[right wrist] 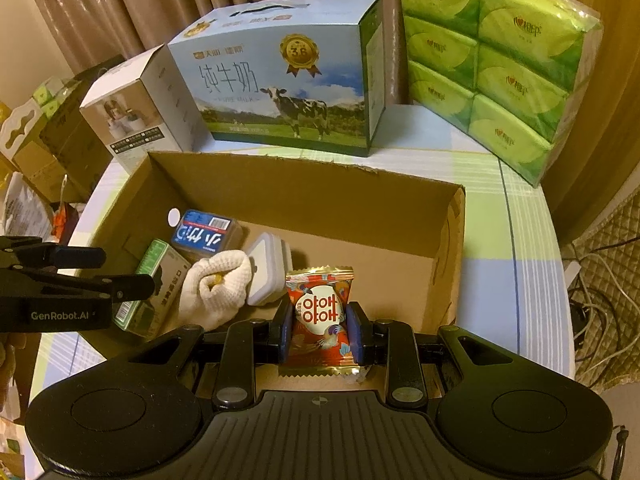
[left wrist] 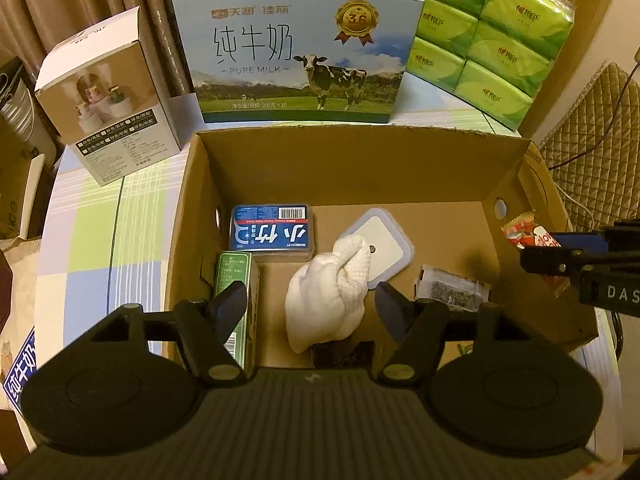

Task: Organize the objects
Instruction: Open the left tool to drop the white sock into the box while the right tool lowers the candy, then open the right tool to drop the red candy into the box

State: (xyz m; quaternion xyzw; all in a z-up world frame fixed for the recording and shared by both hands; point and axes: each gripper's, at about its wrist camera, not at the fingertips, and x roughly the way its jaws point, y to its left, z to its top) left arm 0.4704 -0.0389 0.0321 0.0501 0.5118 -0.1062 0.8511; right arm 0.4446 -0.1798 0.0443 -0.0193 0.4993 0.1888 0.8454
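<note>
Above the cardboard box [right wrist: 248,184], right hand-held gripper [right wrist: 320,334] pinches a crinkly foil packet [right wrist: 319,312]; left hand-held gripper [left wrist: 312,308] spread wide.

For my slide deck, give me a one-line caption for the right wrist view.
Right gripper holds a red snack packet over the cardboard box of sorted items.
</note>
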